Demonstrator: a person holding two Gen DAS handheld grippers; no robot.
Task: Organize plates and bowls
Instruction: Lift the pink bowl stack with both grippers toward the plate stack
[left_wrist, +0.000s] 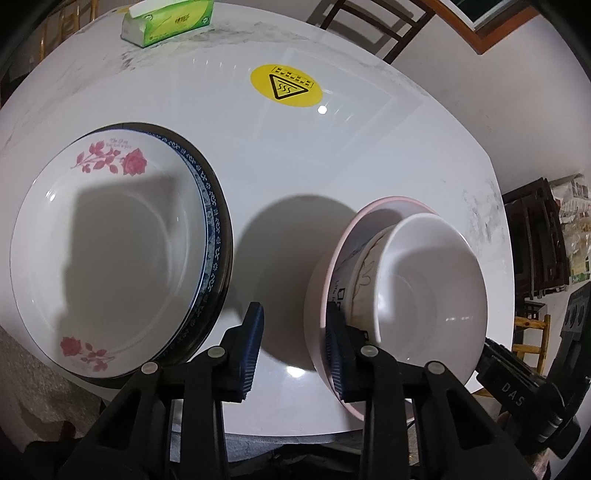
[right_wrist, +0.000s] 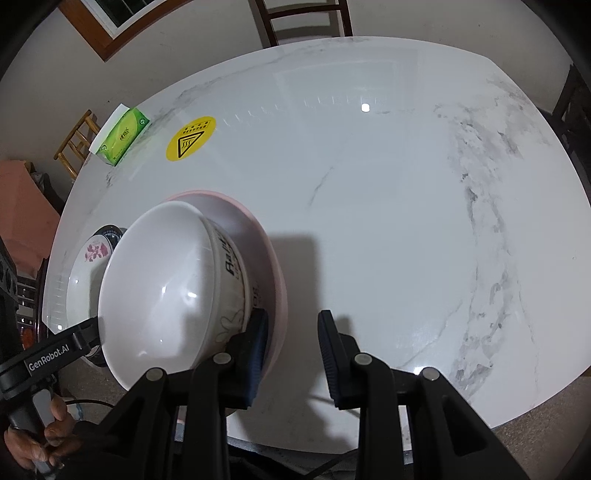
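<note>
A white plate with pink roses (left_wrist: 107, 254) lies on top of a blue-patterned plate (left_wrist: 212, 236) at the left of the white table (left_wrist: 295, 155). A white bowl with printed sides (left_wrist: 436, 291) sits inside a pink bowl (left_wrist: 321, 295) to the right; both show in the right wrist view, white bowl (right_wrist: 162, 295), pink bowl (right_wrist: 266, 258). My left gripper (left_wrist: 291, 350) is open, its right finger at the pink bowl's left rim. My right gripper (right_wrist: 293, 354) is open, its left finger at the pink bowl's right rim. The rose plate shows at far left (right_wrist: 88, 266).
A green tissue pack (left_wrist: 168, 20) lies at the table's far edge, also in the right wrist view (right_wrist: 122, 136). A yellow hot-surface sticker (left_wrist: 286, 85) marks the table middle. Wooden chairs (right_wrist: 303, 18) stand beyond the table. The table's near edge (right_wrist: 480, 417) is close to my grippers.
</note>
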